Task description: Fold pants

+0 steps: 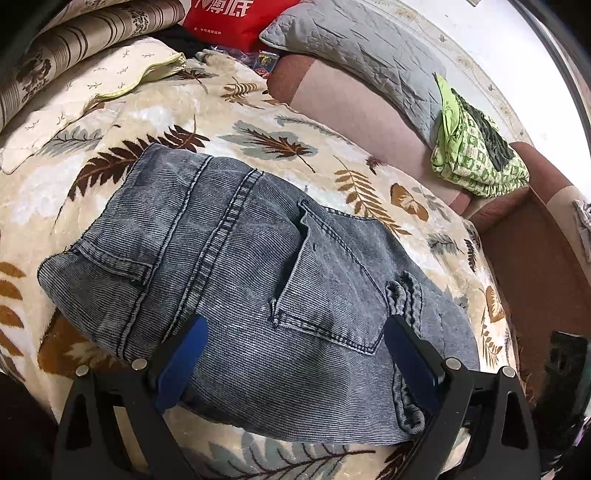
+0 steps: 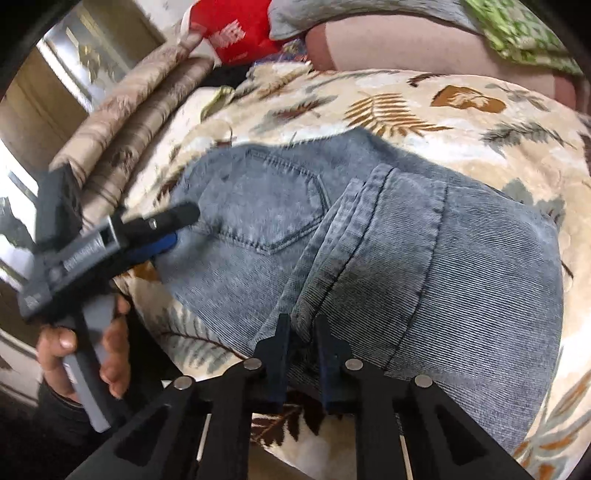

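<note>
One pair of grey-blue corduroy-ribbed denim jeans (image 1: 236, 280) is lying folded into a compact bundle on the leaf-print blanket (image 1: 325, 155), right under and ahead of both tongs. The fabric looks thick, fairly heavy and soft rather than stiff, not slippery; stacked layers and hems make the firmest places to grip, so the thick folded edge nearest the tongs is the sensible hold. The right gripper (image 2: 301, 332) is pinching that near edge, its fingers drawn narrow around several layers of denim. The left gripper (image 1: 291, 343) is hovering with its fingers spread wide over the bundle, one each side of the back pocket (image 1: 332, 295), holding nothing. Beyond the jeans, ahead of the left tongs, are lying one grey quilted pillow (image 1: 362, 48), one green patterned cloth (image 1: 476, 147) and one red bag (image 1: 236, 18).
</note>
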Tool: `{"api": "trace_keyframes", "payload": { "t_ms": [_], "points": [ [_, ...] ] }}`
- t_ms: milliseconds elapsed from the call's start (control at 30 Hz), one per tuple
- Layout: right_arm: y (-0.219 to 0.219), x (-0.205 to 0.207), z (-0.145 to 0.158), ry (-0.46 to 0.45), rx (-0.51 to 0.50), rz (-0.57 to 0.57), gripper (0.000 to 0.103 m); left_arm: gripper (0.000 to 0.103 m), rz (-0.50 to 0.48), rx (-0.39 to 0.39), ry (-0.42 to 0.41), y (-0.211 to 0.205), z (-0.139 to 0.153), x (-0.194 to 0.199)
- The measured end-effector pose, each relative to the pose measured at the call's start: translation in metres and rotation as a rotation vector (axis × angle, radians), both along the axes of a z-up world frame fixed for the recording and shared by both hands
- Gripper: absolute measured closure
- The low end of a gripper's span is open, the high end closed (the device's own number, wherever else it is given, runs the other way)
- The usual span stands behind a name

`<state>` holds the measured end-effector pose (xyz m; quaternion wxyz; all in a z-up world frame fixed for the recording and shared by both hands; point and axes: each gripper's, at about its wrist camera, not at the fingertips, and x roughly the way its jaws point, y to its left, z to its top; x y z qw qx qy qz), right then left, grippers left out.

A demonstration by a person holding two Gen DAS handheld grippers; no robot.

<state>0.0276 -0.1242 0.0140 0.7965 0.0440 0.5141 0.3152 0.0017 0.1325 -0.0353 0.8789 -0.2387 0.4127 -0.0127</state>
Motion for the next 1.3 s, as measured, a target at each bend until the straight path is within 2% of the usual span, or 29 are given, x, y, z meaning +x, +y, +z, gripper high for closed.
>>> {"api": "trace_keyframes", "payload": {
  "t_ms": [133,233,300,367,400,433,467,567,633,767,800,833,867,900,933,1000,1033,1100,1167,1200,1233,1267,1300],
  "points": [
    [0.0,-0.013,0.017,-0.032,0.051,0.014,0.09,0.007,0.006,0.005,-0.003,-0.001,0.001,0.0],
    [0.01,-0.017,-0.015,0.038,0.031,0.053,0.087,0.007,0.005,0.025,-0.008,-0.004,0.001,-0.001],
    [0.007,-0.019,-0.023,0.026,0.066,0.04,0.085,0.007,-0.002,0.047,-0.007,-0.009,0.003,0.0],
    [-0.001,-0.02,-0.019,0.036,0.126,0.022,0.071,0.007,-0.02,0.047,-0.002,-0.017,0.008,0.001],
    [-0.004,-0.021,-0.016,0.04,0.149,0.022,0.051,0.007,-0.035,0.046,-0.005,-0.023,0.011,0.002],
    [-0.007,-0.022,-0.012,0.043,0.175,0.019,0.036,0.007,-0.06,0.052,-0.013,-0.032,0.017,0.002],
    [-0.014,-0.024,-0.007,0.048,0.207,0.006,0.033,0.007,-0.084,0.062,-0.02,-0.04,0.022,0.003],
    [-0.049,-0.026,0.003,0.059,0.296,-0.103,0.033,0.007,-0.165,0.092,-0.056,-0.072,0.039,0.006],
    [-0.09,-0.023,0.003,0.094,0.389,-0.241,0.033,0.007,-0.218,0.116,-0.074,-0.095,0.045,0.008],
    [-0.145,-0.015,-0.025,0.208,0.501,-0.422,0.033,0.007,-0.294,0.217,-0.031,-0.132,0.028,0.012],
    [-0.149,-0.011,-0.042,0.282,0.482,-0.445,0.033,0.007,-0.302,0.28,0.027,-0.14,0.013,0.016],
    [-0.151,-0.008,-0.058,0.357,0.463,-0.463,0.04,0.007,-0.334,0.364,0.132,-0.15,-0.01,0.024],
    [-0.158,-0.009,-0.062,0.363,0.518,-0.486,0.04,0.005,-0.368,0.43,0.185,-0.157,-0.025,0.027],
    [-0.159,-0.007,-0.058,0.375,0.518,-0.478,0.04,0.005,-0.366,0.488,0.091,-0.162,-0.02,0.018],
    [-0.157,-0.005,-0.052,0.368,0.496,-0.466,0.04,0.005,-0.366,0.507,0.092,-0.164,-0.018,0.017],
    [-0.156,0.003,-0.029,0.288,0.44,-0.461,0.039,0.006,-0.384,0.469,0.113,-0.166,-0.011,0.018],
    [-0.155,0.01,-0.022,0.273,0.445,-0.453,0.039,0.006,-0.38,0.449,0.074,-0.165,-0.002,0.016],
    [-0.152,0.032,-0.008,0.256,0.462,-0.435,0.039,0.006,-0.367,0.474,0.01,-0.166,0.008,0.014],
    [-0.144,0.068,-0.003,0.233,0.426,-0.431,0.039,0.006,-0.398,0.487,0.044,-0.17,-0.001,0.019],
    [-0.141,0.083,-0.005,0.233,0.432,-0.426,0.039,0.005,-0.418,0.497,0.109,-0.17,-0.017,0.024],
    [-0.142,0.091,-0.009,0.242,0.441,-0.435,0.037,0.003,-0.422,0.496,0.117,-0.168,-0.026,0.024],
    [-0.14,0.11,-0.024,0.282,0.451,-0.464,0.035,0.002,-0.414,0.487,0.072,-0.165,-0.025,0.021],
    [-0.139,0.12,-0.035,0.309,0.428,-0.469,0.032,0.002,-0.421,0.488,0.071,-0.165,-0.025,0.02]
  ]
}}
